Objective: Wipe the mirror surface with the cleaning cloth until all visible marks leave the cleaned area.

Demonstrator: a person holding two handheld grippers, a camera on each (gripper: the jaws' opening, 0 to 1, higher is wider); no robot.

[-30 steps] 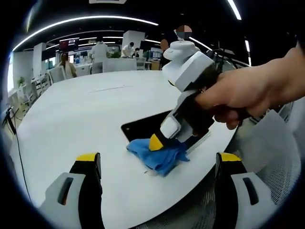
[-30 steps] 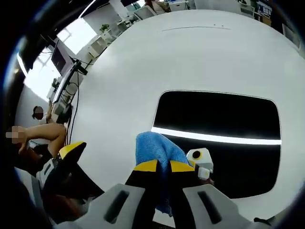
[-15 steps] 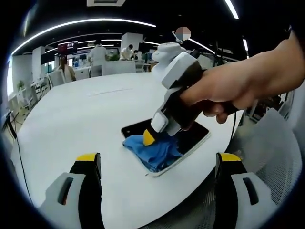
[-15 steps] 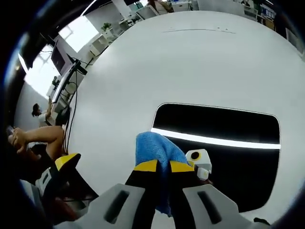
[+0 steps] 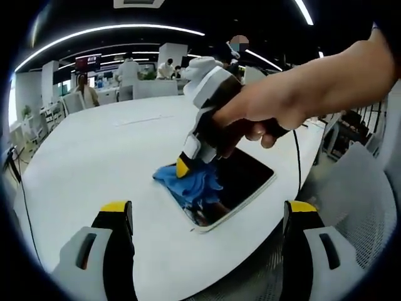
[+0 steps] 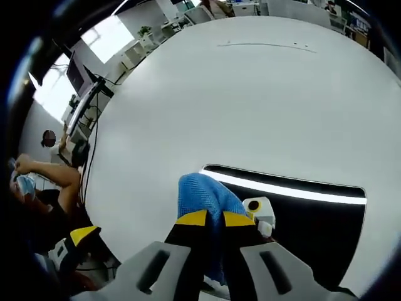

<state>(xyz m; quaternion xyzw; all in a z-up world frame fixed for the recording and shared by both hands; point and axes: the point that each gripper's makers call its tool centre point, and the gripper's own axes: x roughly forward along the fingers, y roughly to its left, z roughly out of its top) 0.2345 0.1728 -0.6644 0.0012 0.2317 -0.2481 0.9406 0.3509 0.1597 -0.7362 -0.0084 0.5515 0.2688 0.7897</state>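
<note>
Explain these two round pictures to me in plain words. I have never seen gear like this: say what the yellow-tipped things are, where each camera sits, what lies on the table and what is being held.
No robot here: a person holds a hand-operated gripper in each hand, and a fisheye camera rides on each one.

The left gripper view looks along the left gripper, whose yellow-tipped fingers stand wide apart with nothing between them. Ahead, a hand holds the other gripper over the table.

The right gripper view looks along the right gripper; it is shut on a blue cloth.

On the round white table lies a dark rectangular mirror, reflecting a ceiling light strip. The cloth is pressed against the mirror's near corner, wiping it.
</note>
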